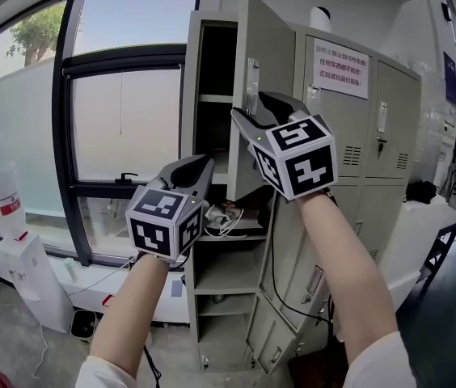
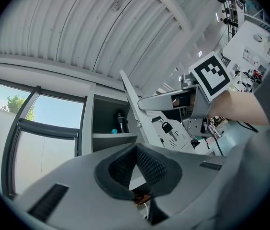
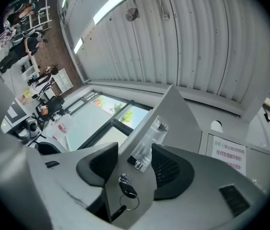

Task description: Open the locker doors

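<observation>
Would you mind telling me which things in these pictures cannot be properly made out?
- Notice with red print, head view: the print is too small to read.
- Shelf clutter, head view: partly hidden behind the left gripper.
- Lower doors, head view: partly covered by the right forearm.
- Dark bottle, left gripper view: too small to identify.

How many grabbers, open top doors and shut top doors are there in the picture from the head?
Grippers: 2 (left gripper, right gripper)
Open top locker door: 1
Shut top locker doors: 2
Total: 5
</observation>
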Demonstrator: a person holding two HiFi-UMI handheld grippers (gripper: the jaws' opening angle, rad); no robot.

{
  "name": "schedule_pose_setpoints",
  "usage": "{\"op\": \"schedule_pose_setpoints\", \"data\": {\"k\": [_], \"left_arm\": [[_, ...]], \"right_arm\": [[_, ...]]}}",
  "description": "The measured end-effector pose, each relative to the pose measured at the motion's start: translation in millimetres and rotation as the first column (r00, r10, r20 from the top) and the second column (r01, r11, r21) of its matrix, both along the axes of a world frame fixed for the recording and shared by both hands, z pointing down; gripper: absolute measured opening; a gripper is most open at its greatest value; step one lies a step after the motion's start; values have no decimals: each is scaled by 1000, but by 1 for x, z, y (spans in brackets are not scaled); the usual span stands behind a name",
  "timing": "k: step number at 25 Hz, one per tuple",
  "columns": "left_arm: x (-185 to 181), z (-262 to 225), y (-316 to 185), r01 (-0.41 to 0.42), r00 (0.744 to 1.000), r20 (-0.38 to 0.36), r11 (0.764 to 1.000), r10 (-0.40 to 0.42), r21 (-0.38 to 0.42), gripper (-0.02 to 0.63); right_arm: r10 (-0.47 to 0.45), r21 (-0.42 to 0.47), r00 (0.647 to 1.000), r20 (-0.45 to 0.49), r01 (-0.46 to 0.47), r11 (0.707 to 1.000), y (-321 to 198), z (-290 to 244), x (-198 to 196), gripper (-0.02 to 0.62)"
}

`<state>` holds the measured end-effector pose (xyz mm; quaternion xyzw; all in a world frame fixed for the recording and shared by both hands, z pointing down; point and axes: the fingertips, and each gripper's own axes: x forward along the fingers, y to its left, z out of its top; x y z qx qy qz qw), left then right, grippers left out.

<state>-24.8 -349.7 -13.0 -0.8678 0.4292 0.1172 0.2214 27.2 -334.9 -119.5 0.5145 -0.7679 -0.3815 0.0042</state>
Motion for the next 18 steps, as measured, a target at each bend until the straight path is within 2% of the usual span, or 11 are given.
{"op": "schedule_pose_setpoints", "data": {"k": [5,18], "left_arm": [[25,-2,15,-11,1000,-2,1000,11,0,28],[76,14,51,-15,1000,7,999,15,-40,28]], "right_arm": [[-4,12,1000,-11,4,1000,21,1,24,233],[2,5,996,88,-2,1000,59,1,105,230]]}}
